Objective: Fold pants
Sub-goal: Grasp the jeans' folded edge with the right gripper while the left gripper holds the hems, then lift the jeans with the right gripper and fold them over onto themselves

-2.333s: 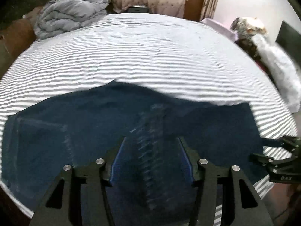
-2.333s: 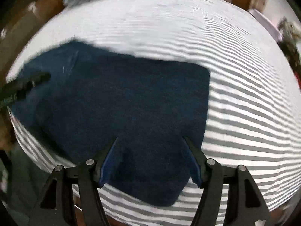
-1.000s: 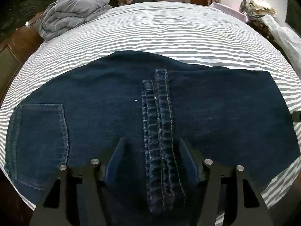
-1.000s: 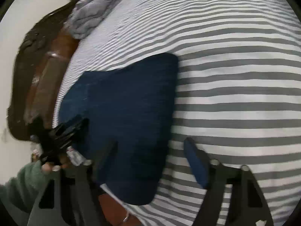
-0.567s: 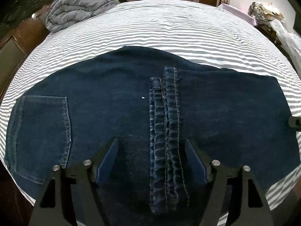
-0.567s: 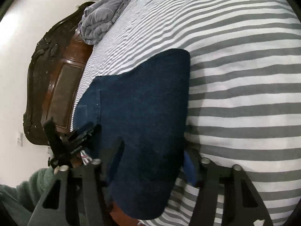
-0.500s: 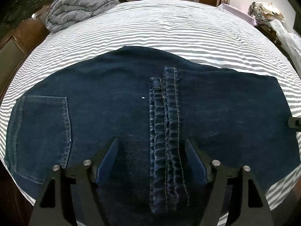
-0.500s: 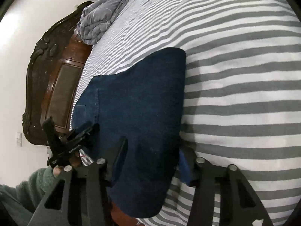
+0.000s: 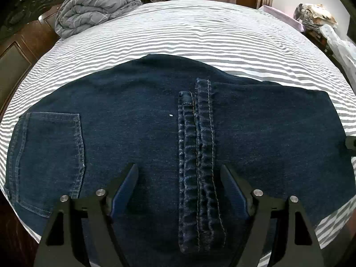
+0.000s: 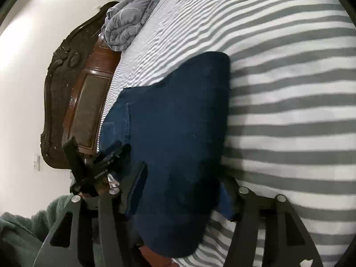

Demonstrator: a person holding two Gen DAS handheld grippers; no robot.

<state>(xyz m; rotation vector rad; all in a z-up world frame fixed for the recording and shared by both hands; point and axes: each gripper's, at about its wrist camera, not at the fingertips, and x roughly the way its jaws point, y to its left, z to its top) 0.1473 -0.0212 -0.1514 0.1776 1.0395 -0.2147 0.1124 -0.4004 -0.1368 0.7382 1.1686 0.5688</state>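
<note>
In the left wrist view the pants point(image 9: 155, 133) lie folded flat on the striped bed point(image 9: 200, 35), hems stacked near their middle and a back pocket at their left end; the left gripper point(image 9: 179, 184) hovers over them, jaws apart and empty. A grey quilt point(image 9: 95, 4) sits beyond the pants by the headboard point(image 9: 20, 44). In the right wrist view the right gripper point(image 10: 183, 189) straddles the pants' point(image 10: 178, 122) folded edge, jaws apart, not clamped

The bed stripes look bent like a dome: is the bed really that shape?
No: in the left wrist view the fisheye lens bows the striped sheet; in the right wrist view the stripes near the jeans look soft, and a dark shadow falls there.
</note>
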